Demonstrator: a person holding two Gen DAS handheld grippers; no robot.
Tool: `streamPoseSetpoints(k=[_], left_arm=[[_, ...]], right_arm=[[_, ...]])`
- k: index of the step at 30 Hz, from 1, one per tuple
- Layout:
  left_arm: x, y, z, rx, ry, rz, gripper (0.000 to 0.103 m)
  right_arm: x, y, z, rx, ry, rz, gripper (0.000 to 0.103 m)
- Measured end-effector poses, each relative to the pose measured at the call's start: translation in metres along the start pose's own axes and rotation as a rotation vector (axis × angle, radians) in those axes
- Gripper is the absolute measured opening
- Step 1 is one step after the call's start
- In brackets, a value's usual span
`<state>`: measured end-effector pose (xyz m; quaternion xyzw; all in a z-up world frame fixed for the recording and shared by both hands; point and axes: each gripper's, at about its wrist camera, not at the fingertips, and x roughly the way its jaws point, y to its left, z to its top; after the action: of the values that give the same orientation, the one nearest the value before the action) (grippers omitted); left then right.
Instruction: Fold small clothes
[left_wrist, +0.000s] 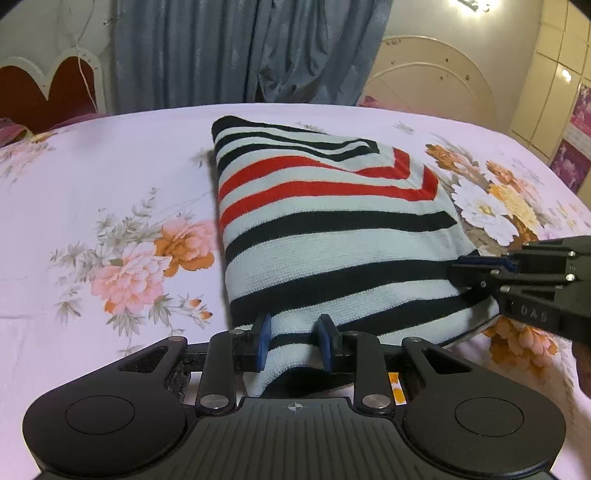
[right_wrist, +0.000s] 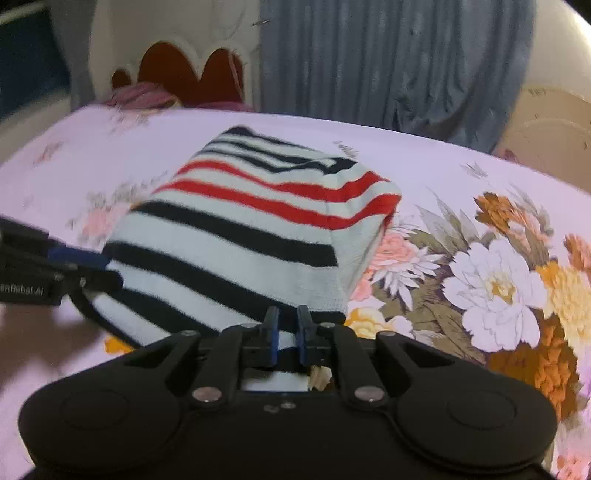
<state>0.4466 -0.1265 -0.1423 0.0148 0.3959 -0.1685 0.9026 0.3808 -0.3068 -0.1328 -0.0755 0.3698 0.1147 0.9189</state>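
A small knit garment (left_wrist: 332, 229) with white, black and red stripes lies partly folded on the flowered bedsheet (left_wrist: 110, 221). My left gripper (left_wrist: 293, 339) is shut on its near edge, with cloth bunched between the blue pads. My right gripper (right_wrist: 286, 332) is shut on the garment's (right_wrist: 240, 236) near right edge. In the left wrist view the right gripper (left_wrist: 476, 273) comes in from the right and pinches the cloth. In the right wrist view the left gripper (right_wrist: 92, 269) sits at the garment's left corner.
The pink bedsheet (right_wrist: 480, 184) carries large flower prints. A grey curtain (left_wrist: 240, 51) hangs behind the bed. A red and white headboard (left_wrist: 48, 85) stands at the far left. A cream rounded board (left_wrist: 424, 81) and a tiled wall are at the right.
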Motion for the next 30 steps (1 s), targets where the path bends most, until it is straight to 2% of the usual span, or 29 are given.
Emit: streamPoseSetpoints(k=[5,6,7,8,10,15,17,18,19,20,23,30], left_arm=[[-0.010,-0.006,0.003,0.007,-0.008,0.030,0.026],[-0.016,-0.006,0.007,0.002,-0.027,0.029,0.026],[-0.023,-0.005,0.010,0.001,-0.061,0.033,0.029],[-0.029,-0.005,0.016,0.006,-0.092,0.042,0.047],[-0.030,-0.004,0.030,0.014,-0.134,0.054,0.074],[0.004,-0.002,0.075,0.013,-0.120,0.049,0.074],[0.025,-0.001,0.080,0.003,-0.055,0.060,0.074],[0.039,-0.001,0.079,0.008,0.013,0.073,0.074],[0.048,0.001,0.075,0.002,0.036,0.061,0.077],[0.049,0.004,0.071,-0.010,0.020,0.063,0.080],[0.049,0.010,0.068,-0.051,0.022,0.041,0.081],[0.050,0.005,0.069,-0.037,0.025,0.062,0.084]], right_arm=[[0.001,-0.009,0.000,0.055,0.011,0.025,0.009],[-0.002,-0.010,0.004,0.063,0.011,0.031,0.011],[-0.011,-0.012,0.008,0.080,-0.011,0.041,0.018],[-0.018,-0.016,0.012,0.100,-0.050,0.050,0.021],[-0.020,-0.023,0.024,0.123,-0.078,0.036,0.031],[0.010,-0.040,0.065,0.214,-0.076,0.041,0.025],[0.027,-0.042,0.074,0.239,-0.048,0.060,0.023],[0.038,-0.041,0.075,0.234,-0.009,0.053,0.020],[0.053,-0.039,0.073,0.217,0.063,0.040,0.019],[0.059,-0.036,0.067,0.194,0.075,0.039,0.019],[0.057,-0.028,0.064,0.127,0.061,0.018,0.019],[0.052,-0.034,0.062,0.159,0.044,0.053,0.022]])
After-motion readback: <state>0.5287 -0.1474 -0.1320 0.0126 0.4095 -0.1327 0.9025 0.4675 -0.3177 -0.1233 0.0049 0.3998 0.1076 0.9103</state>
